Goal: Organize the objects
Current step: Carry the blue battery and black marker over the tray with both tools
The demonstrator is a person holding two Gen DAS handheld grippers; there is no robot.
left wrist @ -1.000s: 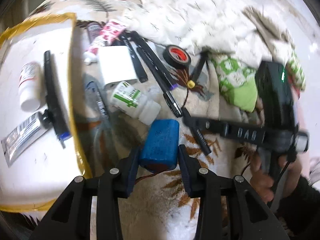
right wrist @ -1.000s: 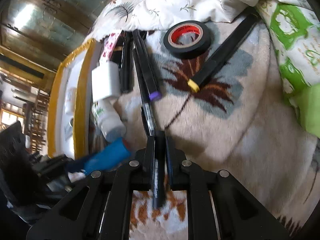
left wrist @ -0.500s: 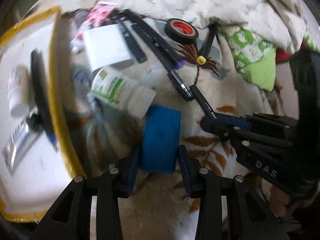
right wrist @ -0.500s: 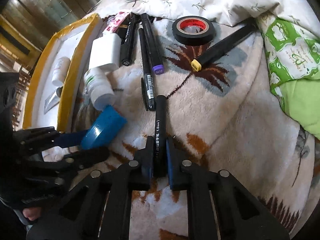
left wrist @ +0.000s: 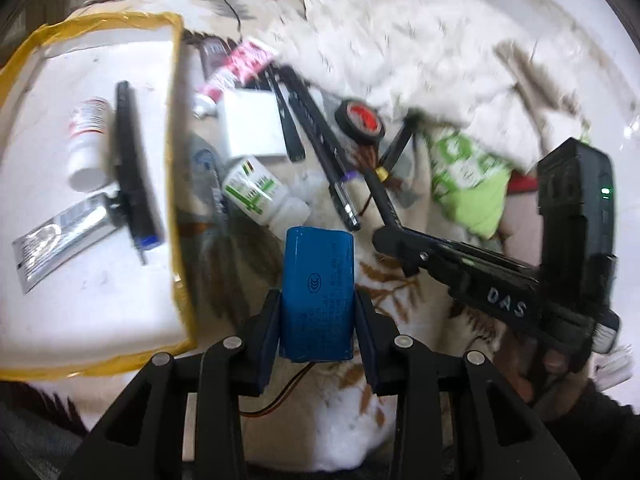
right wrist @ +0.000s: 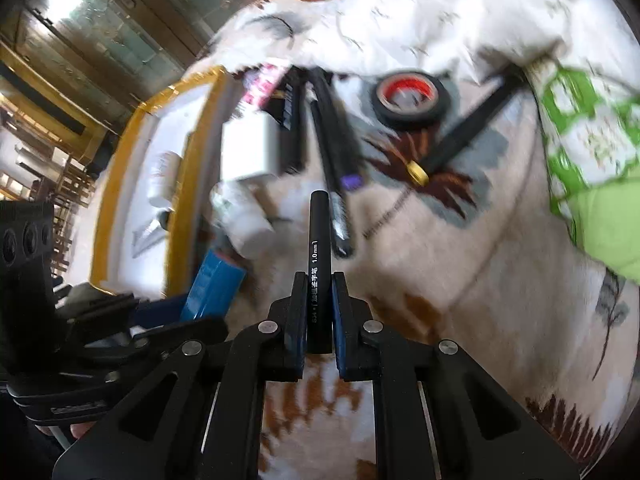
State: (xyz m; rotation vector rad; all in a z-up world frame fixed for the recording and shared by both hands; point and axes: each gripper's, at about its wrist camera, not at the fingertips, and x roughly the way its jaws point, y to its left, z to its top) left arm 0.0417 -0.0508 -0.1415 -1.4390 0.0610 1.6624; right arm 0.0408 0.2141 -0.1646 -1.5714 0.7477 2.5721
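Glass doors (right wrist: 92,20) only in right view, left claw (left wrist: 316,320) closing on battery (left wrist: 316,292)

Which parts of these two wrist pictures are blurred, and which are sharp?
Left wrist view: the blue battery pack between the left tongs is sharp, while the yellow-edged tray and the clutter beyond smear. Right wrist view: the black pen in the right tongs shows crisp print, but the tape roll and the white box are motion-blurred; fisheye bending curves both edges.

Both grippers (left wrist: 318,320) (right wrist: 318,312) were matte black with silver screws; blue pads (right wrist: 339,320) lined the jaws; one bore "DAS".
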